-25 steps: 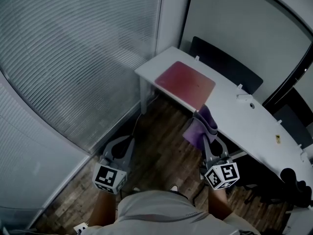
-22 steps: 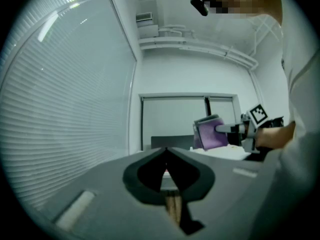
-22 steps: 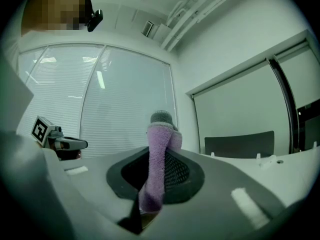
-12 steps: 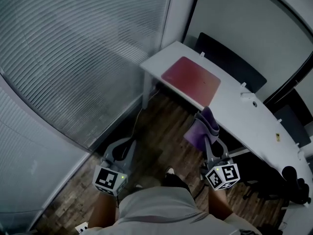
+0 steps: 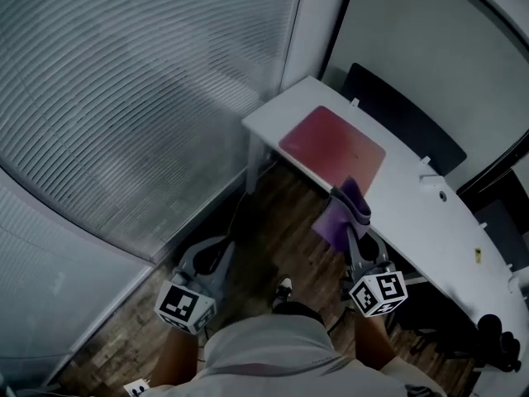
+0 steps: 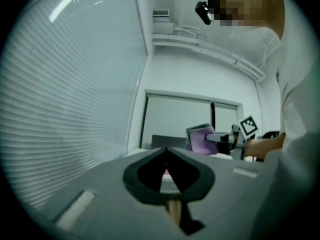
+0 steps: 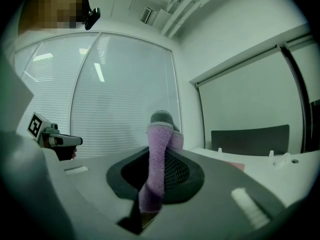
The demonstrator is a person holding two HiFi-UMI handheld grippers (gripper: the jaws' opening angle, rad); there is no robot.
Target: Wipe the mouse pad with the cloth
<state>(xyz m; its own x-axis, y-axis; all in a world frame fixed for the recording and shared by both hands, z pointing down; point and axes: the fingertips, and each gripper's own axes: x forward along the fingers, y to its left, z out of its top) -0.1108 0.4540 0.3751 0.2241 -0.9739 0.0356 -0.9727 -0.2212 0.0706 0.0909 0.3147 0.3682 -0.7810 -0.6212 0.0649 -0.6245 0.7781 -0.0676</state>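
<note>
A fuzzy purple knitted cloth (image 7: 158,154) with a grey hem was pinched between the matt grey plastic fingers (image 7: 212,178) of the right gripper (image 5: 357,212). Beyond the fingertips, a matt red mouse pad (image 5: 332,145) was seen on a smooth white desk (image 5: 413,213). Dark wood-plank flooring (image 5: 264,230) was seen beneath them.

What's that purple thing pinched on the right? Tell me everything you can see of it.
A purple cloth, soft and fuzzy-looking, with a greyish top edge. The right hand-held gripper is shut on it, so it stands folded between the jaws, one part drooping sideways. It is held in the air over the wooden floor, short of the red mouse pad, touching nothing else.
</note>
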